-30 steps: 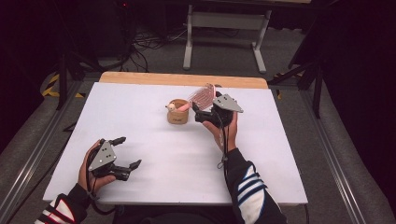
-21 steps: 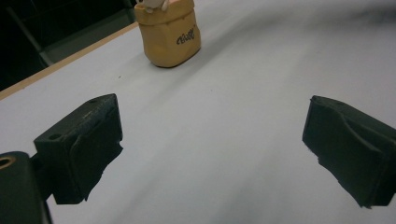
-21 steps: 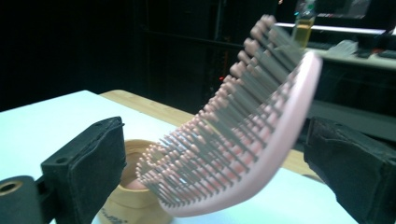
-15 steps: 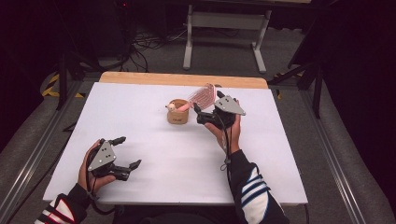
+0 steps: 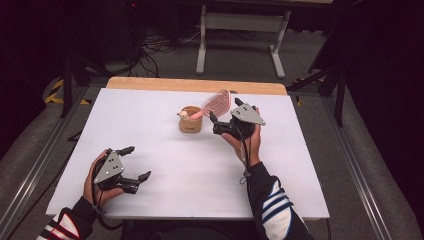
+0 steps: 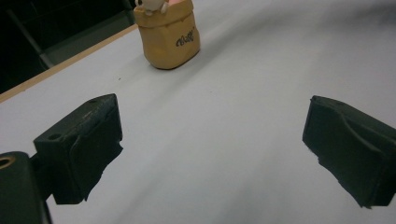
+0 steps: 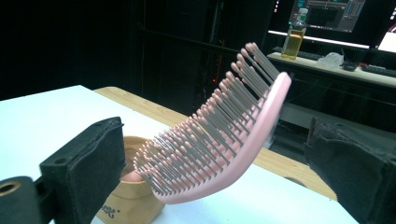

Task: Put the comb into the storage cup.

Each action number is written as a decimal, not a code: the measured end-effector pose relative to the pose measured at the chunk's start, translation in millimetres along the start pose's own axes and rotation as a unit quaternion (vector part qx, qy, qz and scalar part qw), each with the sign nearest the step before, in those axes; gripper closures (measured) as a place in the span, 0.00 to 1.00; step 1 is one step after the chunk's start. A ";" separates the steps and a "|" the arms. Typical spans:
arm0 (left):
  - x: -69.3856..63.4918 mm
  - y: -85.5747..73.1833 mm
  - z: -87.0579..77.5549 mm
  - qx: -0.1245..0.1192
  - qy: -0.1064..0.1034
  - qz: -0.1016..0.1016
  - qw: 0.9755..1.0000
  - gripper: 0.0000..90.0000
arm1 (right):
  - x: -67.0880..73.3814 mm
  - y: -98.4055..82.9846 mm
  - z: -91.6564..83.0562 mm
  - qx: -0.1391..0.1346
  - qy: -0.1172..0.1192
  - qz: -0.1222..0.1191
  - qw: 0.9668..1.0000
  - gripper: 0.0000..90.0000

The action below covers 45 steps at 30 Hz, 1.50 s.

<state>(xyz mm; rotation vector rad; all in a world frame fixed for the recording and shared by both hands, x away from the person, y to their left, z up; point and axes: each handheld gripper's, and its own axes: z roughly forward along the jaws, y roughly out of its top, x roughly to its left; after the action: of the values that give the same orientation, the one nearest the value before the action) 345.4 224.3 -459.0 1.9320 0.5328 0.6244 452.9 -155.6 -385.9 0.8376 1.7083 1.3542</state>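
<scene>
A: Where is the hairbrush?

B: The pink hairbrush (image 5: 216, 103) stands handle-down in the small tan holder (image 5: 190, 120), which sits on the white table (image 5: 150, 130) toward the far edge, about midway between the left and right edges. The bristled head leans out of the holder to the right and rises above its rim.

A: And the right gripper?

B: The right gripper (image 5: 220, 120) is just beside the holder, on its right. Its jaws stand wide apart, one on each side of the brush head. In the right gripper view the hairbrush (image 7: 219, 135) sits in the gap between them, touching neither.

A: The left one?

B: The left gripper (image 5: 136, 162) rests near the near left corner of the table, well apart from the holder. Its jaws are spread too, with bare table between them; the left gripper view shows the holder (image 6: 168, 35) far ahead.
</scene>
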 end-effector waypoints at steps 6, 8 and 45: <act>-0.2 0.2 -0.3 -0.001 0.000 0.000 1.000 0.07 | 1.5 4.5 -5.4 -0.002 0.001 -0.007 1.000 0.06; -0.3 0.3 -0.6 -0.002 0.000 0.000 1.000 0.07 | 1.6 5.5 -7.0 0.000 0.010 -0.011 1.000 0.06; -0.3 0.9 -1.4 -0.001 -0.001 0.001 1.000 0.06 | 11.1 15.6 -39.0 -0.007 0.035 -0.053 0.998 0.06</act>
<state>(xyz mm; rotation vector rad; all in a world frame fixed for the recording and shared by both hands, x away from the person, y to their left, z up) 344.4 224.6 -457.7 1.9308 0.5289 0.6242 413.7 -160.6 -367.8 0.6889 1.7694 1.3360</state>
